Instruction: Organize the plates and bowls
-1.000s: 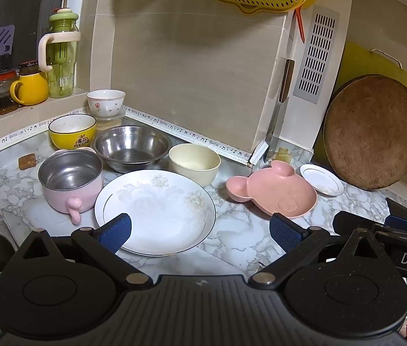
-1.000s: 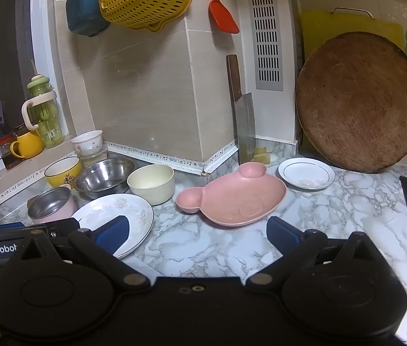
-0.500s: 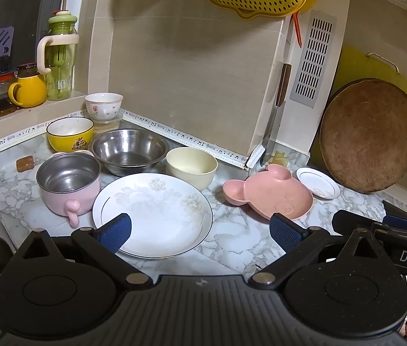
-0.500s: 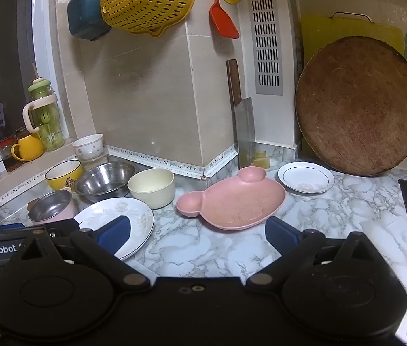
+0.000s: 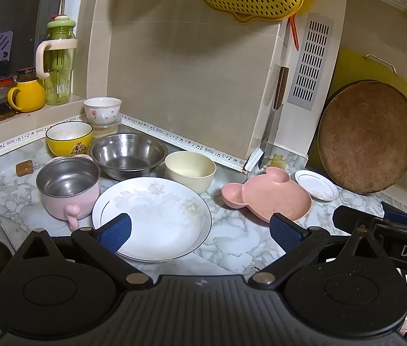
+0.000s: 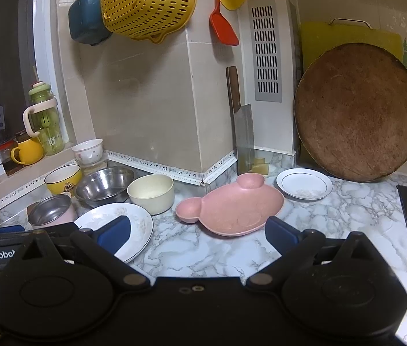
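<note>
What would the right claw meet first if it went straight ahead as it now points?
Probably the pink bear-shaped plate, lying directly ahead of the open right claw on the marble counter; depth is uncertain.

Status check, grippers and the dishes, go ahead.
Left gripper open, right gripper open, both empty. Large white plate and pink bear plate untouched on counter. Nothing blocking.

Frame centre: large plate on counter
Left of it: pot
Behind: steel bowl, cup bowl
Right: bear dish, then small plate
</note>
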`<state>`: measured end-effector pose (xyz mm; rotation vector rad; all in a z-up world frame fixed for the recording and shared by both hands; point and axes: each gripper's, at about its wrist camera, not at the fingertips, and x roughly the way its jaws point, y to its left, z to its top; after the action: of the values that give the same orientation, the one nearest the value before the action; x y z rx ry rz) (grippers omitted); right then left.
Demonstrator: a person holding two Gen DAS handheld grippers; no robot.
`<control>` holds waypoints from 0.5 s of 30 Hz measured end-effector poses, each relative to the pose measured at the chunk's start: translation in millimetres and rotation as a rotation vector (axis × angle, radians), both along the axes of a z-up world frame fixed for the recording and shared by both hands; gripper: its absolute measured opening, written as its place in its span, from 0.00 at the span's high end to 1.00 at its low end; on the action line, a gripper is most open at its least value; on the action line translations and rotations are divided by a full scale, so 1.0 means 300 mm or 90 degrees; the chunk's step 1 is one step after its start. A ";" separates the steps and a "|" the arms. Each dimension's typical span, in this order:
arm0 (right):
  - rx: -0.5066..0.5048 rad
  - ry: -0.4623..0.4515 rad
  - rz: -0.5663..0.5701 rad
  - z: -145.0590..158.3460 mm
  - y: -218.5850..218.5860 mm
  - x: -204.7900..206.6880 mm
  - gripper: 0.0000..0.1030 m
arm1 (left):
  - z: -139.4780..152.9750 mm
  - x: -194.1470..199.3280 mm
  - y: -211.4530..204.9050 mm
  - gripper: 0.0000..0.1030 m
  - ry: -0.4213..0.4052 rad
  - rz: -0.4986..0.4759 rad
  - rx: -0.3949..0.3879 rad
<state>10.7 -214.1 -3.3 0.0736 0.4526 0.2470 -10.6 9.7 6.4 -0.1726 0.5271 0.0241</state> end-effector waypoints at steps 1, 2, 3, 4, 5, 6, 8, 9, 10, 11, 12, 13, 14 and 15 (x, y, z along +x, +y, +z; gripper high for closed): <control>0.000 -0.001 0.000 0.000 0.001 -0.002 0.03 | 0.001 -0.001 0.000 0.00 -0.001 0.000 0.000; -0.001 -0.002 -0.001 0.000 0.002 -0.003 0.03 | 0.002 -0.002 0.000 0.00 -0.002 -0.001 0.000; 0.000 -0.003 0.000 0.001 0.002 -0.004 0.03 | 0.003 -0.003 0.001 0.00 -0.004 -0.001 0.001; 0.001 -0.004 0.000 0.000 0.001 -0.007 0.03 | 0.005 -0.004 0.002 0.00 -0.006 -0.001 0.001; 0.001 -0.005 0.000 0.001 0.001 -0.008 0.03 | 0.006 -0.006 0.002 0.00 -0.009 0.000 0.000; 0.001 -0.007 0.000 0.001 0.000 -0.009 0.03 | 0.007 -0.008 0.003 0.00 -0.012 0.000 -0.001; 0.002 -0.010 0.002 0.002 -0.002 -0.014 0.03 | 0.009 -0.010 0.004 0.00 -0.017 0.000 -0.005; 0.002 -0.012 0.002 0.003 -0.001 -0.015 0.03 | 0.010 -0.009 0.006 0.00 -0.018 -0.001 -0.006; 0.001 -0.013 0.003 0.005 -0.002 -0.015 0.03 | 0.011 -0.010 0.006 0.00 -0.019 -0.001 -0.008; 0.001 -0.015 0.003 0.006 -0.001 -0.016 0.03 | 0.010 -0.010 0.007 0.00 -0.021 -0.002 -0.010; 0.001 -0.016 0.004 0.007 -0.001 -0.017 0.03 | 0.011 -0.011 0.008 0.00 -0.022 -0.001 -0.011; 0.000 -0.017 0.006 0.008 -0.001 -0.018 0.03 | 0.011 -0.011 0.008 0.00 -0.023 0.001 -0.012; -0.001 -0.019 0.008 0.009 0.001 -0.019 0.03 | 0.012 -0.012 0.009 0.00 -0.026 0.002 -0.012; -0.002 -0.020 0.011 0.010 0.003 -0.020 0.03 | 0.013 -0.013 0.009 0.00 -0.029 0.003 -0.012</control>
<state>4.8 -213.3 -0.2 0.0626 0.4223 0.2637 -14.6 12.3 10.4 -0.1918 0.4823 0.0193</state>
